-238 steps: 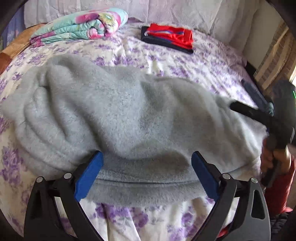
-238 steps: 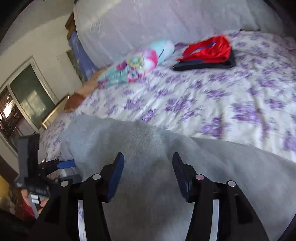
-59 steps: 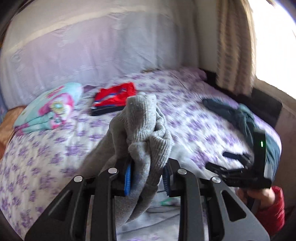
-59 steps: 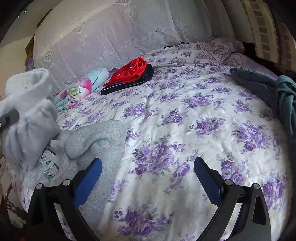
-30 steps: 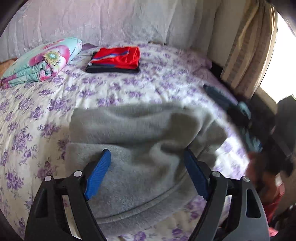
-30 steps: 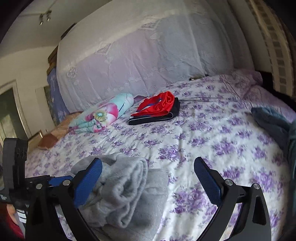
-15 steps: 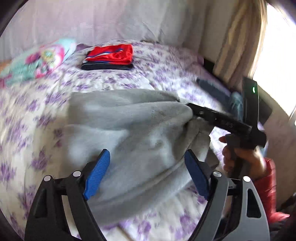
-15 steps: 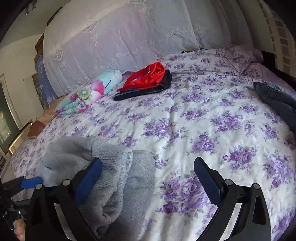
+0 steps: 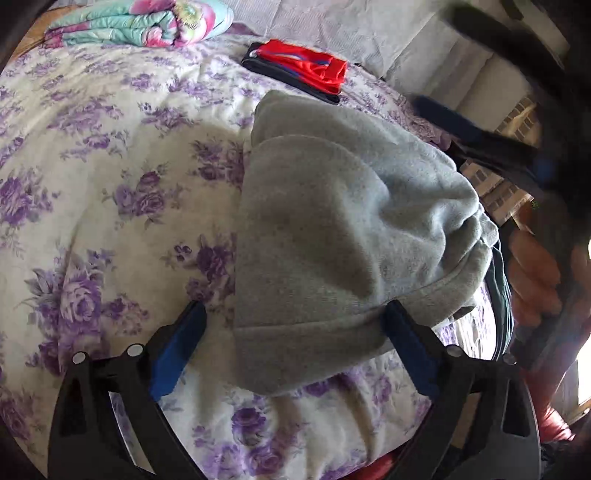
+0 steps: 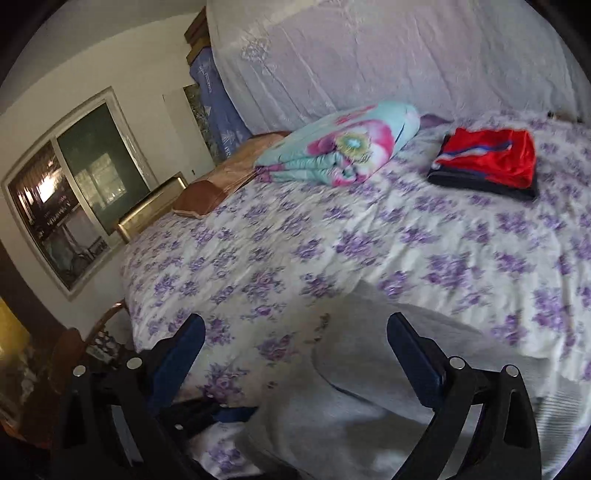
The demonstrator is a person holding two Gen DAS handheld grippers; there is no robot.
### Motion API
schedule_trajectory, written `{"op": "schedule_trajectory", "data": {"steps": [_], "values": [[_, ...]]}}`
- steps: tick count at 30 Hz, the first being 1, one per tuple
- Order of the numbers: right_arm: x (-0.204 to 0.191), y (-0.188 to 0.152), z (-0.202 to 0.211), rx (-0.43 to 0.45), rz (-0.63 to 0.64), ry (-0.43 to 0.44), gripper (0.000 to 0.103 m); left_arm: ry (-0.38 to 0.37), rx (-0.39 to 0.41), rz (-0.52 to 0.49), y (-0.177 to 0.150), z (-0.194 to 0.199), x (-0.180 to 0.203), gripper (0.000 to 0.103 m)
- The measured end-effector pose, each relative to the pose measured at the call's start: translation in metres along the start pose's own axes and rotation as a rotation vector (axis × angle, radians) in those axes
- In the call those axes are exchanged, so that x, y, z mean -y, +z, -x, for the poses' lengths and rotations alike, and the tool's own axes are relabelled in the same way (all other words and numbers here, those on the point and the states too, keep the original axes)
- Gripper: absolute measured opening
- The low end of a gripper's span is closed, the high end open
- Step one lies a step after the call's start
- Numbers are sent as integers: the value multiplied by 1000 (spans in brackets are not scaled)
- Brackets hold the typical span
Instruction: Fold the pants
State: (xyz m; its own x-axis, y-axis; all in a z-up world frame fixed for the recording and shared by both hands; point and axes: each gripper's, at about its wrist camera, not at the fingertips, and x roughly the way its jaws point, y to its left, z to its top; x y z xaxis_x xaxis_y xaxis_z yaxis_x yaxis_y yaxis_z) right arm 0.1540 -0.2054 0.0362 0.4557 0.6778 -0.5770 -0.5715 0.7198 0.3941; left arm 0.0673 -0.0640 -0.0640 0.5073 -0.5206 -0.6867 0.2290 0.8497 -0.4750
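Observation:
The grey fleece pants (image 9: 332,229) lie folded in a thick bundle near the front edge of the flowered bed (image 9: 92,166). My left gripper (image 9: 291,350) is open, its blue-padded jaws either side of the bundle's near end, not clamped on it. My right gripper (image 10: 295,354) is open above the pants (image 10: 369,406), which fill the lower right of its view. The right gripper also shows blurred at the upper right of the left wrist view (image 9: 480,136), beyond the bundle. The tip of the left gripper (image 10: 221,413) shows low in the right wrist view.
A folded red and dark garment stack (image 9: 299,70) (image 10: 487,162) lies at the back of the bed. A rolled teal and pink quilt (image 9: 140,22) (image 10: 340,147) lies near the headboard. A window (image 10: 70,195) and a wooden chair (image 10: 88,343) are at the left.
The left gripper has swung so the bundle now sits right of centre between its jaws. The right gripper has lifted off the pants and turned left towards the window.

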Motion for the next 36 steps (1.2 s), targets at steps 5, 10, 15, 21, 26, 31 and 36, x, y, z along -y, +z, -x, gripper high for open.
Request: {"op": "schedule_trajectory", "data": {"steps": [5,10,15,21,26,31,36], "values": [[-4,24,-23,-87,15,-29,80,-23,15,-33,-3,2,0,86],[18,50,-42,-231,66,-175,73,-110,-3,-17,8,0,-1,72],[18,37,-85,-359,167,-232,73,-152,-10,8,8,-4,-6,71],[16,11,-104,-365,281,-307,47,-116,11,-45,1,-3,0,65],[20,25,-72,-269,255,-290,39,-74,44,-103,-3,7,12,44],[58,29,-84,-240,106,-267,38,-67,23,-83,-7,1,6,35],[83,36,-100,-208,6,-297,36,-54,-22,-91,-21,3,1,12]]}}
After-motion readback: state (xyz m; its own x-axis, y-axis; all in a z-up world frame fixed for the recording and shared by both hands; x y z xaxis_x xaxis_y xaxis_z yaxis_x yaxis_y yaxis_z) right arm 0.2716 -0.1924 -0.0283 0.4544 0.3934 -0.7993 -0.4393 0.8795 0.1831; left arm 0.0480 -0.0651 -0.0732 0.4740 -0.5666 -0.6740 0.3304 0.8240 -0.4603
